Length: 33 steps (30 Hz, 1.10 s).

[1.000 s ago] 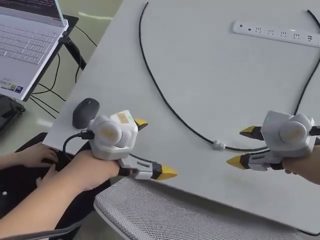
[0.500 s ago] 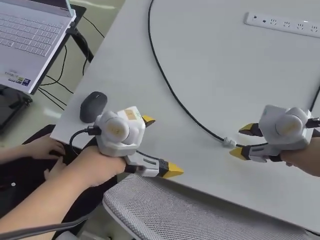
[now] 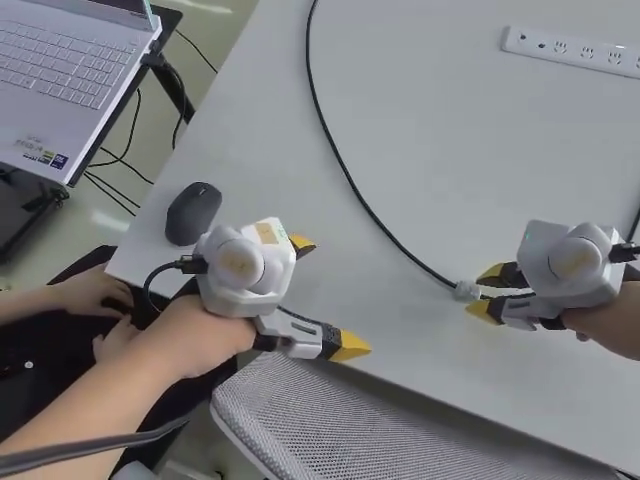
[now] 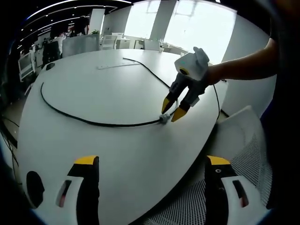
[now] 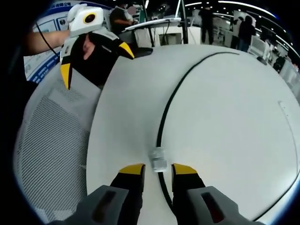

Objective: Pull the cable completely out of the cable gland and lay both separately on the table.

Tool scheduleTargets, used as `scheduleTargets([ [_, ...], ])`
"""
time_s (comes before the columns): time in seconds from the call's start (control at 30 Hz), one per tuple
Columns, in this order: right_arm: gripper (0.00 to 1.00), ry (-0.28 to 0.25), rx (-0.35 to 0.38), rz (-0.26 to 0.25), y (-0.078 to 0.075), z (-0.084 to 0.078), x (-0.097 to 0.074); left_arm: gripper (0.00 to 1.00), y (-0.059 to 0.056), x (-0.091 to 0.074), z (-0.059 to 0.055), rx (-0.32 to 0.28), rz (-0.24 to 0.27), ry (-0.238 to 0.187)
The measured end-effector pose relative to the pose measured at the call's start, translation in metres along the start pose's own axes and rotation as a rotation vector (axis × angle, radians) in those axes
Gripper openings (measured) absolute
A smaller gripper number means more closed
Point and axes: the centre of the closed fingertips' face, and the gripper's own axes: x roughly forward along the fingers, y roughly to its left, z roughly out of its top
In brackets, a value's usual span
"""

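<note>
A black cable (image 3: 345, 175) curves across the white table (image 3: 450, 130) and ends in a small grey cable gland (image 3: 465, 291) near the front edge. My right gripper (image 3: 485, 290) is open, its yellow tips either side of the cable just behind the gland. In the right gripper view the gland (image 5: 157, 159) lies between and just ahead of my right gripper's (image 5: 158, 169) tips, with the cable (image 5: 173, 98) running away from it. My left gripper (image 3: 326, 296) is wide open at the table's front edge, holding nothing. In the left gripper view, the left gripper (image 4: 152, 161) faces the gland (image 4: 164, 119).
A black mouse (image 3: 193, 212) lies at the table's left corner. A laptop (image 3: 70, 70) stands on a side stand at far left. A white power strip (image 3: 570, 50) lies at the back right. A mesh chair (image 3: 400, 430) sits below the front edge.
My right gripper has moved left up to the gland and its jaws have narrowed around the cable. The left gripper has barely moved; the head camera has shifted.
</note>
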Motion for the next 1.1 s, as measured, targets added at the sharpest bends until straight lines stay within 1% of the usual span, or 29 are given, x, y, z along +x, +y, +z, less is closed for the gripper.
scheduleTargets([
  [0.07, 0.16, 0.001, 0.001, 0.002, 0.0, 0.0, 0.0, 0.93, 0.001, 0.0, -0.001, 0.002, 0.001, 0.002],
  [0.23, 0.14, 0.011, -0.012, 0.002, -0.002, -0.003, 0.003, 0.92, 0.002, -0.001, 0.0, -0.001, 0.001, 0.0],
  [0.37, 0.12, 0.007, -0.012, 0.002, -0.003, -0.002, 0.004, 0.92, 0.002, 0.0, -0.003, -0.004, -0.001, 0.006],
  [0.47, 0.09, 0.006, -0.008, 0.011, -0.002, -0.001, 0.005, 0.91, 0.001, 0.0, -0.005, -0.005, -0.001, 0.009],
  [0.57, 0.09, 0.005, -0.014, 0.009, -0.002, -0.001, 0.005, 0.91, 0.001, 0.0, -0.005, -0.008, -0.002, 0.009],
  [0.67, 0.09, 0.006, -0.016, -0.003, -0.003, 0.0, 0.005, 0.9, 0.0, 0.0, -0.005, -0.007, -0.004, 0.012],
  [0.7, 0.08, 0.005, -0.019, -0.023, -0.006, 0.0, 0.005, 0.9, 0.0, 0.0, -0.005, -0.007, -0.005, 0.011],
  [0.87, 0.08, -0.019, 0.018, -0.045, -0.008, 0.004, 0.002, 0.91, -0.001, 0.0, -0.002, -0.012, -0.004, -0.002],
  [1.0, 0.08, -0.028, 0.04, -0.037, -0.005, 0.006, -0.002, 0.91, -0.003, 0.001, -0.002, -0.005, -0.007, 0.002],
  [1.1, 0.07, -0.038, 0.04, -0.033, -0.003, 0.01, -0.006, 0.91, -0.004, 0.001, 0.0, 0.0, -0.01, -0.002],
])
